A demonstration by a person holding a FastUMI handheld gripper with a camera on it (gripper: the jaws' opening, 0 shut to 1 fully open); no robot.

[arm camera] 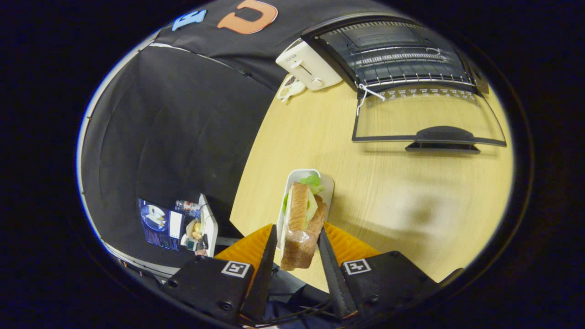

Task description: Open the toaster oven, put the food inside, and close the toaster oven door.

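Two fingers of the gripper are clamping the sandwich above its white tray; the toaster oven is standing beyond, door lying open. Risk: filling is slipping out sideways, or bread catching the rack edge.

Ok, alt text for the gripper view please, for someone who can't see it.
The gripper holds a sandwich between its two fingers, above a wooden table. Beyond it stands the toaster oven, its glass door folded down open, with a white toaster beside it.
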